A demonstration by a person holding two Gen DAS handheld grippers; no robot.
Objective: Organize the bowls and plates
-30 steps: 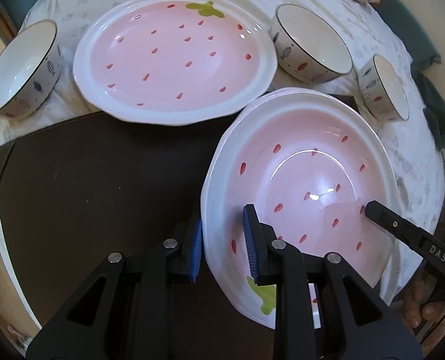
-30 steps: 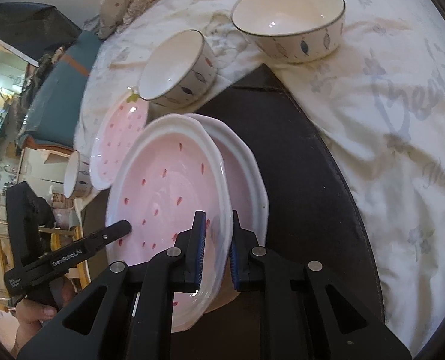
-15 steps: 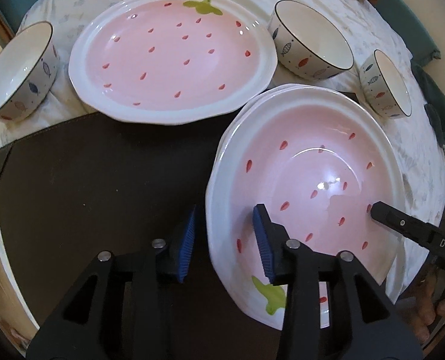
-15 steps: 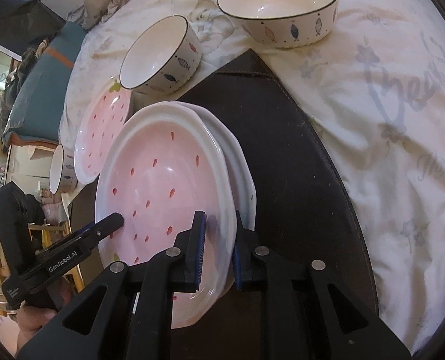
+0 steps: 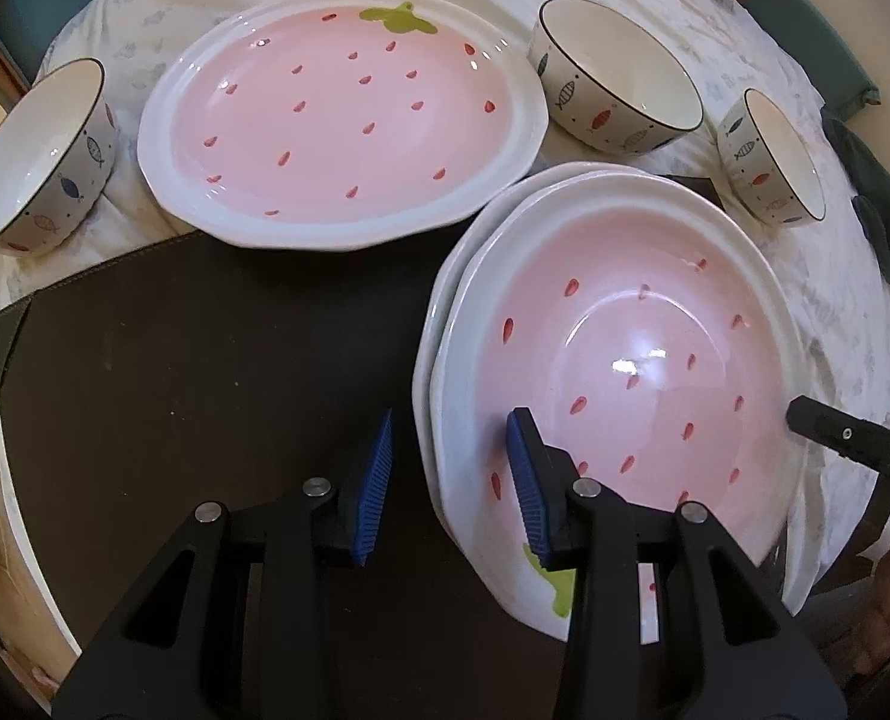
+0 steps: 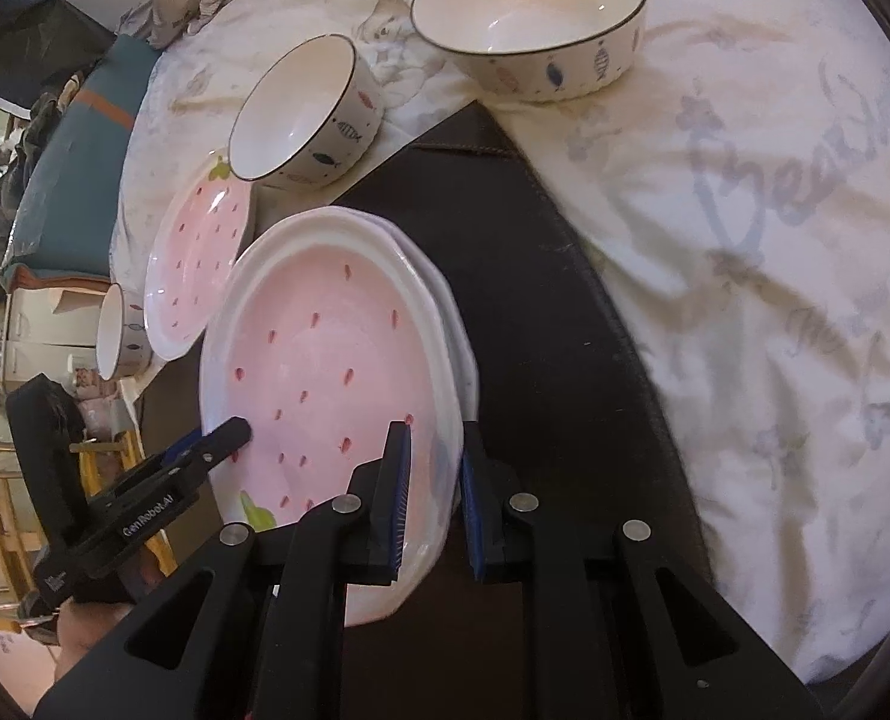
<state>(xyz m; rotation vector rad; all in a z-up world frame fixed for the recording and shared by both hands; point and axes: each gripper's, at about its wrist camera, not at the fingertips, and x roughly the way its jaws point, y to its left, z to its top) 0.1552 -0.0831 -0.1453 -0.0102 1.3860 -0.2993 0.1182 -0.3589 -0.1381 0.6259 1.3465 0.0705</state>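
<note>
The left hand-held gripper (image 5: 448, 477) stands open astride the stacked plates' (image 5: 625, 324) near rim; a third plate (image 5: 342, 120) lies beyond, bowls flanking.

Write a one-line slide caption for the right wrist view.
Right gripper clamps the rim of the upper pink strawberry-patterned ceramic plate, stacked on another.

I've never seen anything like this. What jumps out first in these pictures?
Two pink strawberry plates, stacked on a dark mat, fill the near view. The right gripper pinches the top plate's rim, while the left gripper stands open astride the opposite rim. Behind lie a third pink plate and three fish-patterned bowls on a white cloth.
</note>
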